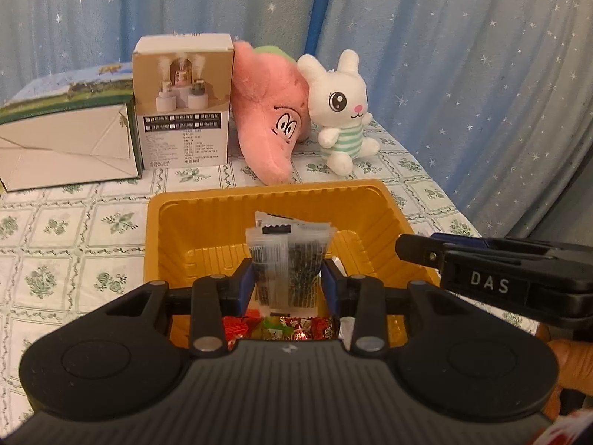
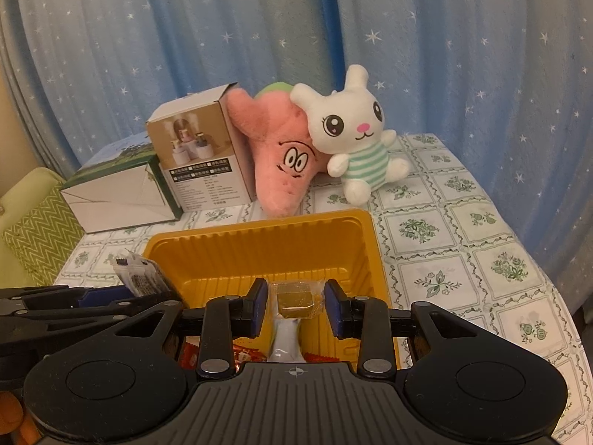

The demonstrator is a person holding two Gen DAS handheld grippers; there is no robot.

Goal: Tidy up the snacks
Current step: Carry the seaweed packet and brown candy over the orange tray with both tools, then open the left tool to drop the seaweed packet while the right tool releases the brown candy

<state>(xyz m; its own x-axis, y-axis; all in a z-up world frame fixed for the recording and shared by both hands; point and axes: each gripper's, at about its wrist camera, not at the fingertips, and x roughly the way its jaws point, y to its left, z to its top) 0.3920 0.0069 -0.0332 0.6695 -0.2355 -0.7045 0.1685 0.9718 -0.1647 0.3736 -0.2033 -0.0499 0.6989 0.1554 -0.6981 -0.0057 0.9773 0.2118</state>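
Note:
A yellow plastic tray (image 1: 381, 218) sits on the table in front of both grippers, also in the right wrist view (image 2: 259, 248). My left gripper (image 1: 289, 282) is shut on clear packets of dark snacks (image 1: 287, 259), held above the tray. Red and green wrapped sweets (image 1: 292, 328) lie in the tray below it. My right gripper (image 2: 295, 309) is open above the tray. A clear-wrapped golden cube snack (image 2: 296, 300) sits between its fingers without touching the pads. The right gripper shows at the right of the left wrist view (image 1: 407, 248), the left gripper with its packets at the left of the right wrist view (image 2: 141, 278).
Behind the tray stand a pink star plush (image 2: 281, 163), a white bunny plush (image 2: 355, 133), a humidifier box (image 2: 200, 163) and a green-edged box (image 2: 118, 193). A blue starry curtain hangs behind the table. The table's right edge (image 2: 548, 270) curves close.

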